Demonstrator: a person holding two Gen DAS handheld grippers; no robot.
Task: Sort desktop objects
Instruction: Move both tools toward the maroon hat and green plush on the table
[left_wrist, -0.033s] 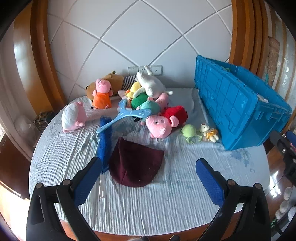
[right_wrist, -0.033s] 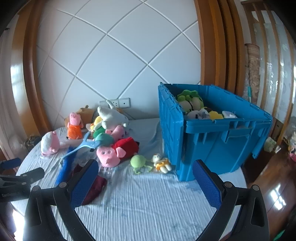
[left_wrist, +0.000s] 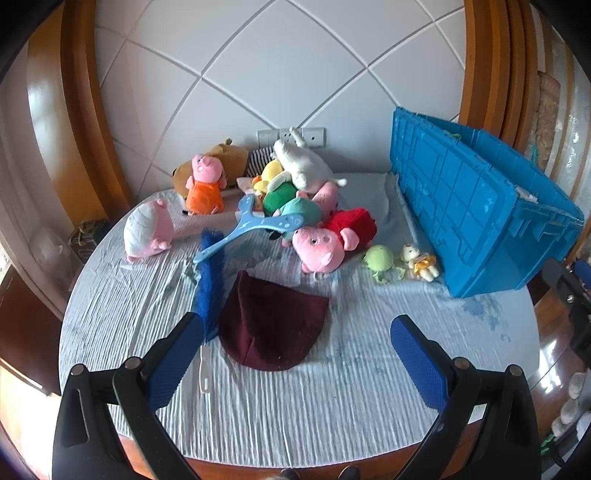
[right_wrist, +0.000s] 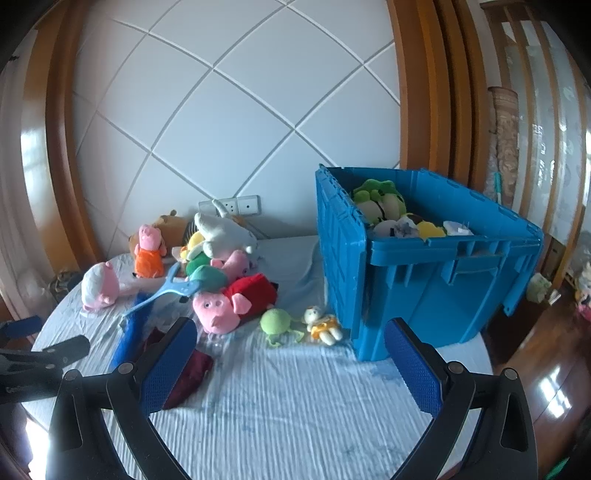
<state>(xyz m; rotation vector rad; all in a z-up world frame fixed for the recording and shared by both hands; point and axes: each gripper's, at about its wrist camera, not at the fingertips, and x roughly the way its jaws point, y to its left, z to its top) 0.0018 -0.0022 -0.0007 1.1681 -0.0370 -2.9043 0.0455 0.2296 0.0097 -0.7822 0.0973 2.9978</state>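
A pile of plush toys lies on the round clothed table (left_wrist: 332, 398): a pink pig in red (left_wrist: 321, 247), a white plush (left_wrist: 303, 162), a pig in orange (left_wrist: 205, 188) and a pink-and-white pig (left_wrist: 147, 230). A light blue hanger (left_wrist: 251, 229) leans on the pile. A maroon beanie (left_wrist: 273, 325) and a blue furry strip (left_wrist: 210, 280) lie nearest me. My left gripper (left_wrist: 295, 325) hovers open just before the beanie. My right gripper (right_wrist: 290, 328) stands open above the cloth, left of the blue crate (right_wrist: 443, 288), which holds several plush toys (right_wrist: 380, 199).
A green ball toy (right_wrist: 275, 321) and a small yellow doll (right_wrist: 321, 323) lie beside the crate's left wall. A quilted white wall with sockets (left_wrist: 291, 134) backs the table. Wooden pillars flank it. Glossy wooden floor (right_wrist: 535, 376) lies to the right.
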